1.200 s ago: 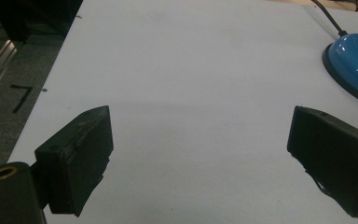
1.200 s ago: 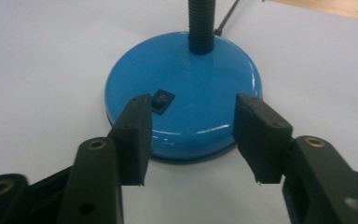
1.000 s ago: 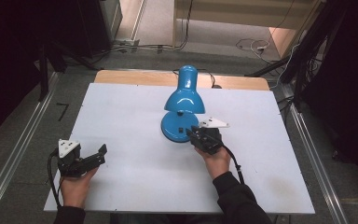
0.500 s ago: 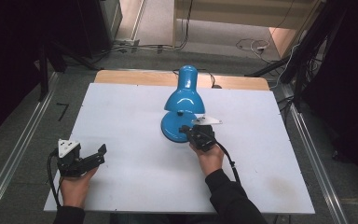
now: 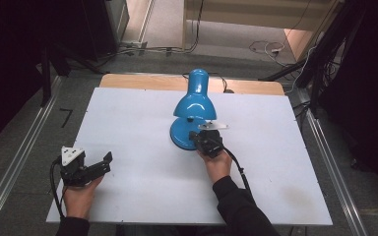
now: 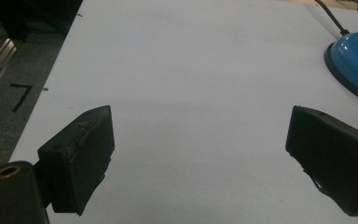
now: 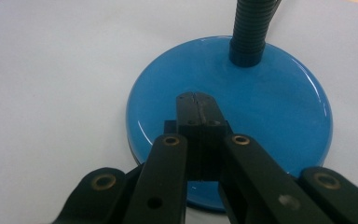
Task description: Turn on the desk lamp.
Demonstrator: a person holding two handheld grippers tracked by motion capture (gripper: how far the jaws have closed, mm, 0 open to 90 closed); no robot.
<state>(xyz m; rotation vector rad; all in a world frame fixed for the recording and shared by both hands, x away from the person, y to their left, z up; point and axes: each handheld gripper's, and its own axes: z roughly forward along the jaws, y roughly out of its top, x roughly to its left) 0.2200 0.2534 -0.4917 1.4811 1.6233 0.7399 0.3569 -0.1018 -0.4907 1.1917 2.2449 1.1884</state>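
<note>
Item: glossy blue metal desk lamp (image 5: 193, 110) with round base (image 7: 228, 116), ribbed gooseneck (image 7: 251, 28) and dome shade, standing mid-desk on the white desk (image 5: 128, 123). Likely bottom-heavy, rigid, slick enamel; the neck gives the surest hold. Right gripper (image 7: 196, 100): fingers closed together, empty, tips over the base as if to press it. Left gripper (image 5: 98, 164): fingers wide, well apart from the lamp.
</note>
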